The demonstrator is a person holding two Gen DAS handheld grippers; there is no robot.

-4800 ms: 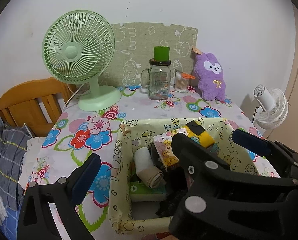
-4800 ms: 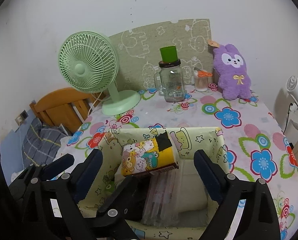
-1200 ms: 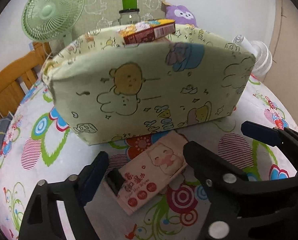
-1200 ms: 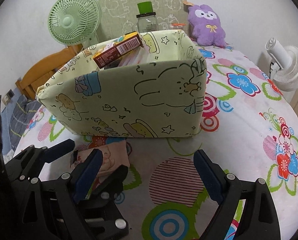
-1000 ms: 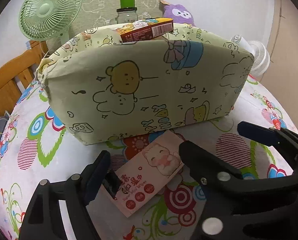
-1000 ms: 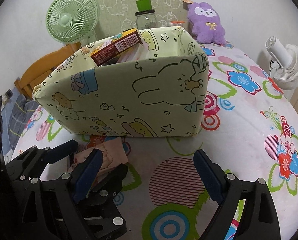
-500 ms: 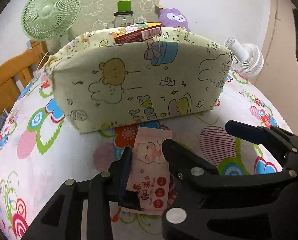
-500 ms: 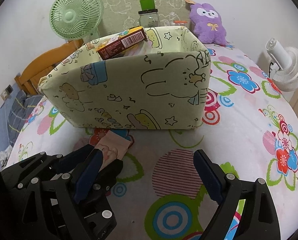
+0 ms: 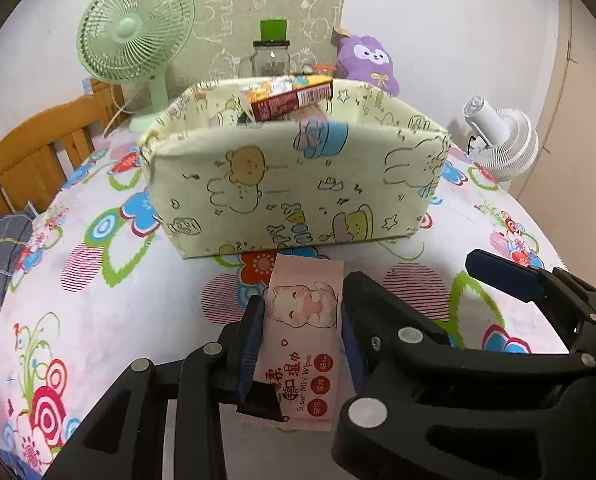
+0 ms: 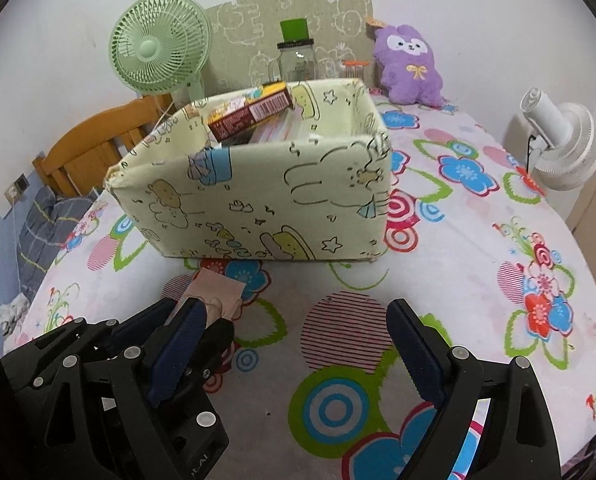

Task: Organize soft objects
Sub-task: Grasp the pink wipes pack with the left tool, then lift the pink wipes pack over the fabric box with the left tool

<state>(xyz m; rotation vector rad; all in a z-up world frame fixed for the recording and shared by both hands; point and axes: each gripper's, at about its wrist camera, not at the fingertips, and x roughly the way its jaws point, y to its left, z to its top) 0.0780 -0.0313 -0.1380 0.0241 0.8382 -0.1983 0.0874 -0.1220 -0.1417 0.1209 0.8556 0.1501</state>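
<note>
Just in front of the fabric bin's [image 9: 293, 184] near wall, the left gripper [image 9: 300, 332] is clamped across the pink wipes pack [image 9: 304, 336]. Soft, light and probably slick film, it should squash under pressure, so a mid-body grip suits it. Rightward, the right gripper [image 10: 306, 356] stands wide apart, empty

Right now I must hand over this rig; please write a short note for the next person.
Left gripper: jaws shut on the pink wipes pack, in front of the fabric box.
Right gripper: jaws open, nothing between them.
Done: the pack is gripped.
Left: it probably goes into the box, beside the carton that sticks out over the rim.
</note>
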